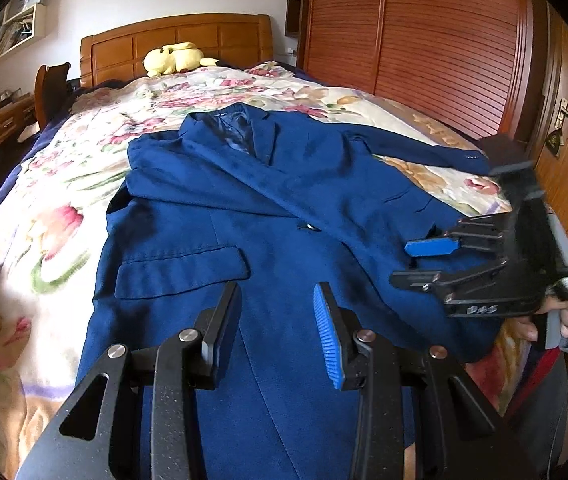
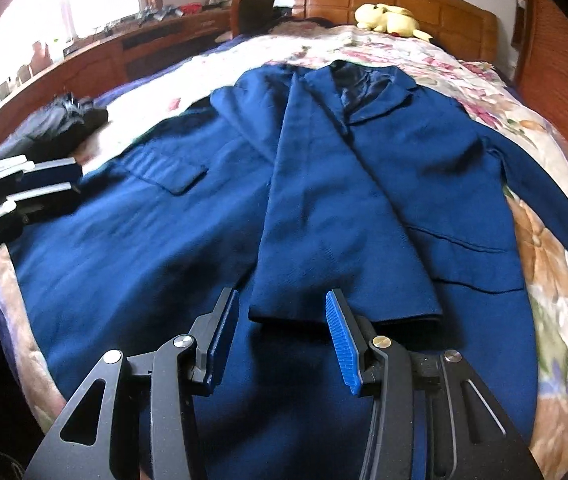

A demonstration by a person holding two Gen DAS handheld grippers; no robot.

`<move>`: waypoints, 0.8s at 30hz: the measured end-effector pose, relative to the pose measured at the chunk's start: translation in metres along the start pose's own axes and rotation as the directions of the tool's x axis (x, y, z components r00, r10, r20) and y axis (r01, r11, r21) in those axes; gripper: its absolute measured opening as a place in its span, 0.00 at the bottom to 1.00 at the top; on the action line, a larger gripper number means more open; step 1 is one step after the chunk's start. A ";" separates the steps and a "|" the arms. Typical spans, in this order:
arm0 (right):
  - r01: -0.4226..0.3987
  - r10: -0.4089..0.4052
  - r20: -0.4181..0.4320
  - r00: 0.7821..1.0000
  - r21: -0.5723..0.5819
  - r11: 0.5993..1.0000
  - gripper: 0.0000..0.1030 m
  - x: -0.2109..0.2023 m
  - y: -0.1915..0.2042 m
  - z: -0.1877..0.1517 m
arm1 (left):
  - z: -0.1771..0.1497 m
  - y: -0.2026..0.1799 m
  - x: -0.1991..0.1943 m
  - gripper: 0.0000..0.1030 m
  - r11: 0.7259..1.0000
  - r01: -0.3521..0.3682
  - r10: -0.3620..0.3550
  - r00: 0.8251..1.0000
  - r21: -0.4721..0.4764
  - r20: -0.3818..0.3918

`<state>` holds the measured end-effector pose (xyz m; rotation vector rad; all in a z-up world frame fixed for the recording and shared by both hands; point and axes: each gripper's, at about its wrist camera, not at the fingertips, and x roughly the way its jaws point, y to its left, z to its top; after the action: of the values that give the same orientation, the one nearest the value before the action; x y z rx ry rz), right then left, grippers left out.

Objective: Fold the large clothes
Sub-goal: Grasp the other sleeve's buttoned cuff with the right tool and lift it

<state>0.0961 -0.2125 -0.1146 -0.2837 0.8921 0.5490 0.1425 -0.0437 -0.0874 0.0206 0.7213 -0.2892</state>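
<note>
Both my grippers hang spread and empty over the blue jacket (image 2: 188,240) on the bed (image 1: 64,216); its folded sleeve (image 2: 323,216) runs away from me lengthwise, cuff just ahead of my right gripper (image 2: 282,340); my left gripper (image 1: 278,332) sits farther off.

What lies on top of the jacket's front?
One sleeve is folded diagonally across the jacket, cuff near the hem. The button area beneath it is mostly covered. The other sleeve lies out on the bedspread.

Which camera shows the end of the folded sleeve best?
The right wrist view: the sleeve end lies whole, just beyond the open right gripper. The left wrist view has that gripper covering it.
</note>
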 end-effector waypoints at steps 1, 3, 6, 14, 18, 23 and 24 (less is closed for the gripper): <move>0.019 -0.019 -0.016 1.000 -0.011 1.000 0.46 0.005 0.000 0.001 | 0.000 0.000 0.000 0.37 1.000 0.001 -0.001 1.000 -0.001 0.000; 0.006 -0.006 -0.011 1.000 -0.012 1.000 0.40 0.008 -0.004 0.002 | 0.000 0.001 0.001 0.37 1.000 0.004 -0.004 1.000 -0.003 -0.002; -0.020 0.020 0.014 1.000 0.001 1.000 0.12 0.002 -0.015 0.009 | -0.001 0.002 0.003 0.37 1.000 0.004 -0.005 1.000 -0.006 -0.009; 0.099 -0.106 0.092 0.990 0.078 0.992 0.05 -0.024 -0.067 0.046 | -0.001 0.001 -0.003 0.37 1.000 0.020 -0.020 1.000 -0.011 0.007; 0.165 -0.174 0.079 0.982 0.110 0.980 0.05 -0.023 -0.094 0.062 | 0.000 0.002 -0.004 0.37 1.000 0.022 -0.022 1.000 -0.012 0.008; 0.284 -0.294 0.045 0.955 0.152 0.947 0.05 -0.018 -0.108 0.075 | -0.001 0.002 -0.005 0.37 1.000 0.026 -0.026 1.000 -0.012 0.012; 0.292 -0.302 0.042 0.952 0.161 0.943 0.05 -0.017 -0.110 0.077 | -0.001 0.002 -0.006 0.37 1.000 0.027 -0.027 1.000 -0.012 0.013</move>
<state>0.2004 -0.2743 -0.0536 -0.2536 0.8035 0.2066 0.1383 -0.0399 -0.0841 -0.0024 0.7109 -0.3107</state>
